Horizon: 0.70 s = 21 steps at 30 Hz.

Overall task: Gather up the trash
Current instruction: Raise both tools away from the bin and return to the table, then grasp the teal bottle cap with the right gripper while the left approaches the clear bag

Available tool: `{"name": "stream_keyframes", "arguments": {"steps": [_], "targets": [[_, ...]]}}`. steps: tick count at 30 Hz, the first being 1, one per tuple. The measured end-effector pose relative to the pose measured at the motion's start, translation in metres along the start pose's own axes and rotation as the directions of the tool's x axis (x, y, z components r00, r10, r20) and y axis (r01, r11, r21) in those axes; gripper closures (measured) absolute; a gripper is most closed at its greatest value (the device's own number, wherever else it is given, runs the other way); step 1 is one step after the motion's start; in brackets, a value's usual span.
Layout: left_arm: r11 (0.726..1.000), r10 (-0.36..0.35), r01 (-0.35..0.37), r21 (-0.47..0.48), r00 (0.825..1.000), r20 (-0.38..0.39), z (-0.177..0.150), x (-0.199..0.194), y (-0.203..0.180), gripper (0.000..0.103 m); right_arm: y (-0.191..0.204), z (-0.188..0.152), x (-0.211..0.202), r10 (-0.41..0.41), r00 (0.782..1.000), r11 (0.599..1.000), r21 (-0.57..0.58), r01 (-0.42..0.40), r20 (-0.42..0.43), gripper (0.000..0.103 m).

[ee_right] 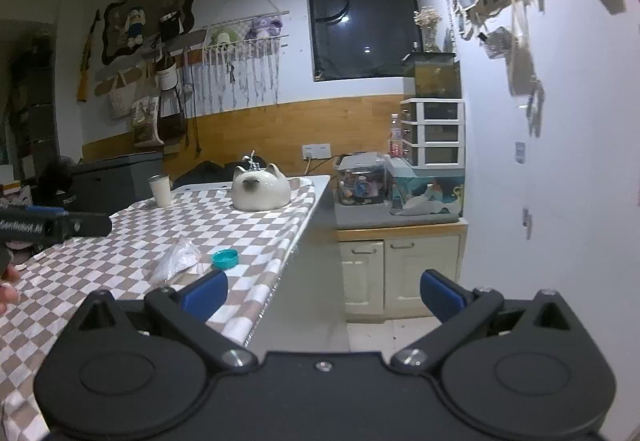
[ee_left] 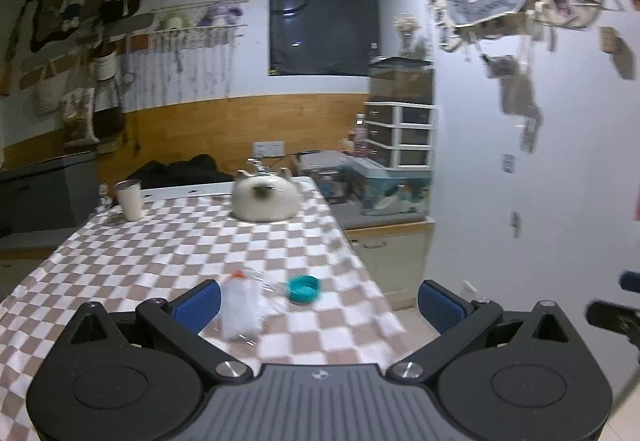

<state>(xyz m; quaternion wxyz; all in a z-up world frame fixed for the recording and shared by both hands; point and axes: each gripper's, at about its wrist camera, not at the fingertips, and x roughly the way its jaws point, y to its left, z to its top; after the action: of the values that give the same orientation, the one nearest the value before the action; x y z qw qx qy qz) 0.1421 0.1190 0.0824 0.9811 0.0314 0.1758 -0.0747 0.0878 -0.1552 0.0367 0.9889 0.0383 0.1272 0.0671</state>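
Note:
A crumpled clear plastic bag (ee_left: pixel 242 305) with an orange bit at its top lies on the checkered tablecloth (ee_left: pixel 160 253), next to a teal bottle cap (ee_left: pixel 304 288). My left gripper (ee_left: pixel 318 305) is open and empty, hovering above the table's near right corner, with the bag just inside its left finger. In the right wrist view the bag (ee_right: pixel 176 259) and the cap (ee_right: pixel 225 258) lie ahead to the left. My right gripper (ee_right: pixel 324 295) is open and empty, over the table's right edge and the floor. The left gripper's body (ee_right: pixel 52 223) shows at the left.
A white cat-shaped pot (ee_left: pixel 266 199) and a white cup (ee_left: pixel 130 199) stand at the table's far end. A low cabinet (ee_right: pixel 400 273) with plastic boxes and a drawer unit (ee_right: pixel 434 133) stands by the right wall. A dark bin (ee_right: pixel 116 181) is far left.

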Motion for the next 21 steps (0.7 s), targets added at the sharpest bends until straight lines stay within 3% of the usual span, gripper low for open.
{"name": "stream_keyframes", "arguments": {"steps": [13,17,21], "targets": [[0.979,0.022,-0.044,-0.199,0.994,-0.111,-0.003,0.119,0.083,0.000,0.016,0.004,0.080,0.039,0.997,0.998,0.060,-0.035,-0.066,0.000],[0.982,0.017,-0.045,-0.184,0.989,-0.150,-0.015,0.150,0.086,0.000,0.014,-0.003,0.100,0.045,0.995,0.996,0.080,-0.037,-0.093,0.000],[0.994,0.004,-0.025,-0.103,0.979,-0.206,-0.029,0.177,0.073,0.000,0.013,-0.007,0.121,0.051,0.992,0.994,0.099,-0.040,-0.112,0.000]]}}
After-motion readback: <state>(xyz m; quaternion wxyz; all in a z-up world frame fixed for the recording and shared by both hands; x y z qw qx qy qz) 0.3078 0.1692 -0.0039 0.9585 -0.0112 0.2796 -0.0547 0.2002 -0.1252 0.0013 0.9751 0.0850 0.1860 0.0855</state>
